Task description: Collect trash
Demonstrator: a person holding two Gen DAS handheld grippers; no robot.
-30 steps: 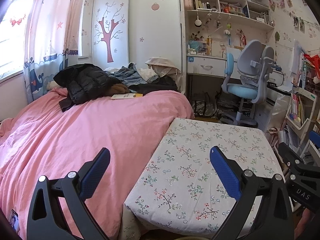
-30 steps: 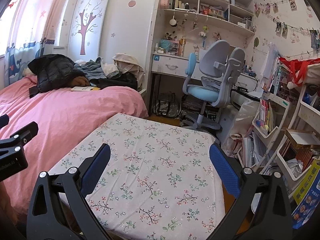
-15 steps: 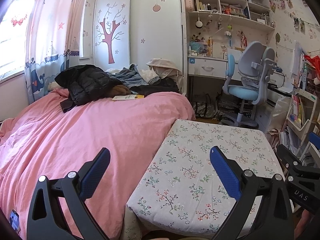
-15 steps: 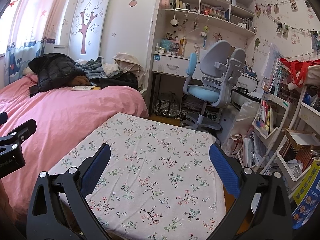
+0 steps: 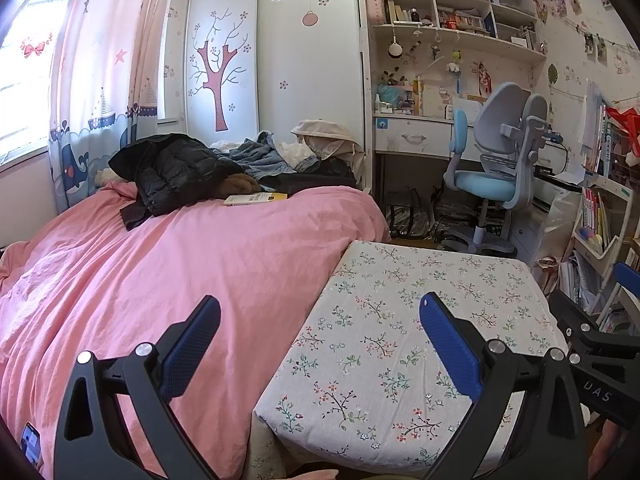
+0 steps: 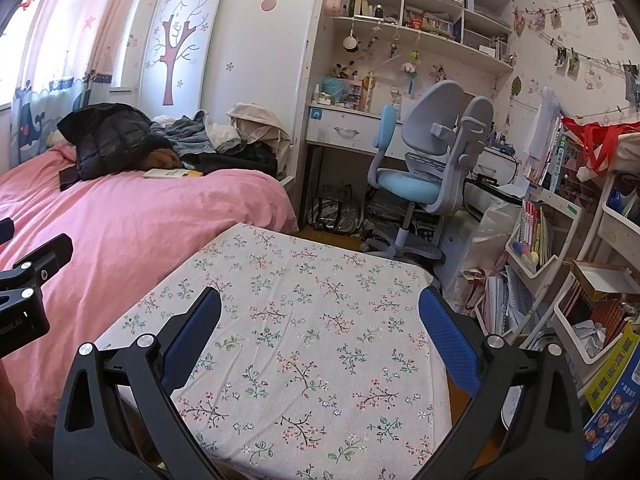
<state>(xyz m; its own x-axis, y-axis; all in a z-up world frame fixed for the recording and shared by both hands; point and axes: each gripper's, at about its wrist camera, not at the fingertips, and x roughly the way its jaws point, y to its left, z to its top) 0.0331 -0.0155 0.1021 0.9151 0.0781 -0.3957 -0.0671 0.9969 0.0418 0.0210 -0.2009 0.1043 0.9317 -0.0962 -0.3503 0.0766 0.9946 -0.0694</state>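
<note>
Over floral table (image 6: 304, 320) — both claws (image 5: 320, 320) (image 6: 320, 312) spread wide, empty; scene unchanged since earlier.

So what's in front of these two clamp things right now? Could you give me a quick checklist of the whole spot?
Surface: floral-covered table, nothing lying on its visible top.
Job's things: no obvious loose trash seen; a clear plastic bag stands beside the table.
Clutter: black jacket, heaped clothes and a yellow book on the pink bed; crammed book rack.
Grippers: left gripper and right gripper both open, holding nothing.
Cables: nothing seen.
Surroundings: blue desk chair, desk with shelves, curtained window.
</note>
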